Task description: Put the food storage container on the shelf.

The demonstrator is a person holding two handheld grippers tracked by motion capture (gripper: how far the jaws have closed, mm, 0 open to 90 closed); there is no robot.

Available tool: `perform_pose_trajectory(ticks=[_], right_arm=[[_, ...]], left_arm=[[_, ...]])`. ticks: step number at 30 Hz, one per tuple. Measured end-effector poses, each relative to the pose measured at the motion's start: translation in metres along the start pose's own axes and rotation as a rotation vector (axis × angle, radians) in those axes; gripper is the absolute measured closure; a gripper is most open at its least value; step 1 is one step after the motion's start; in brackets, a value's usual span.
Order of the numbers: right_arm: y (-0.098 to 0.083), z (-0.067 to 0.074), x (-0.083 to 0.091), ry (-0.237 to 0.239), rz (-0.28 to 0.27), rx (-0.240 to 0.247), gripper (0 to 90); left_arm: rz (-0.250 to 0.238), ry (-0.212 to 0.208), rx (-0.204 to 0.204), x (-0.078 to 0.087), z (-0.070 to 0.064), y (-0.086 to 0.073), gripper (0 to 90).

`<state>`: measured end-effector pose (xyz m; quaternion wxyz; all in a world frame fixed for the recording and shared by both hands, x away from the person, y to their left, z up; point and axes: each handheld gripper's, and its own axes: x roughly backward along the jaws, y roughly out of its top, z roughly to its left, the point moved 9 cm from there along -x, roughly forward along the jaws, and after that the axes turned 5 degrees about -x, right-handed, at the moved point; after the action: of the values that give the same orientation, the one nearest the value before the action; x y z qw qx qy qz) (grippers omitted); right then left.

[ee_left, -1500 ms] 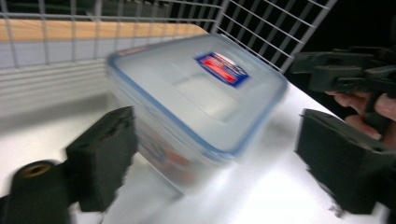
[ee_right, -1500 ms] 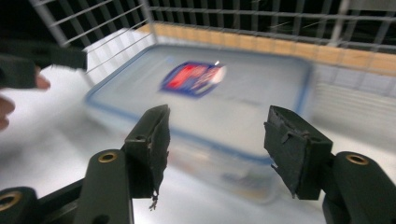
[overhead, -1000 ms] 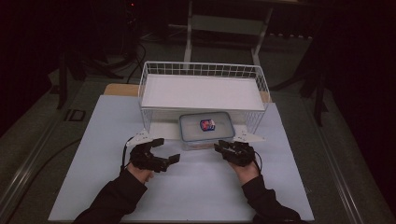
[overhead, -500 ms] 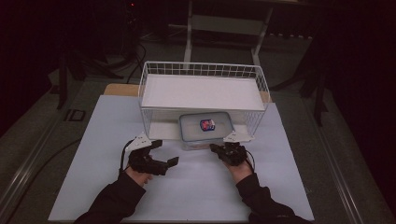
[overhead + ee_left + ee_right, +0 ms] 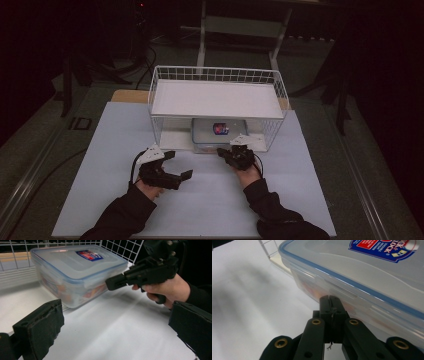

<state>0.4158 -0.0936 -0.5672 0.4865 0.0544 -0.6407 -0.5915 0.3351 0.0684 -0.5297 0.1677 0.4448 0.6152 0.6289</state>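
Observation:
A clear plastic food box [image 5: 217, 131] with a blue seal and a red-and-blue label stands under the white wire rack [image 5: 215, 75], its front edge just out from beneath. My right gripper [image 5: 223, 153] is shut, with nothing between the jaws. Its tip [image 5: 331, 300] rests against the latch flap on the front side of the box [image 5: 367, 272]. My left gripper [image 5: 179, 165] hovers open to the left, a little back from the box [image 5: 75, 270]. From there the right gripper [image 5: 111, 283] reaches in against the flap. Orange contents show faintly through the box wall.
The rack's white shelf board [image 5: 215, 99] covers most of the box from above, and wire sides flank it. The white table mat [image 5: 100, 165] spreads wide on both sides and toward me. Dark floor and stand legs lie beyond the table.
My right gripper slid left along the front of the box and its jaws came together. The left gripper kept its place.

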Motion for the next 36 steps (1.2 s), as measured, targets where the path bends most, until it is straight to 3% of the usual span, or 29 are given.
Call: perform_pose_trajectory(ticks=[11, 19, 29, 33, 36], right_arm=[[0.015, -0.01, -0.02, -0.027, -0.008, -0.031, 89.9], [0.023, -0.021, -0.028, -0.051, -0.007, -0.023, 89.9], [0.026, -0.021, -0.031, -0.053, -0.01, -0.004, 89.9], [0.024, -0.018, -0.03, -0.039, -0.012, -0.04, 89.6], [0.022, -0.013, -0.027, -0.034, -0.009, -0.028, 88.1]], left_arm=[[-0.016, 0.004, -0.006, 0.004, 0.002, 0.001, 0.0], [-0.019, -0.001, -0.013, 0.004, 0.001, 0.001, 0.0], [-0.019, -0.002, -0.01, 0.004, 0.001, 0.0, 0.0], [-0.022, -0.001, -0.012, 0.004, 0.0, 0.002, 0.0], [-0.025, -0.001, -0.014, 0.005, 0.0, 0.003, 0.0]])
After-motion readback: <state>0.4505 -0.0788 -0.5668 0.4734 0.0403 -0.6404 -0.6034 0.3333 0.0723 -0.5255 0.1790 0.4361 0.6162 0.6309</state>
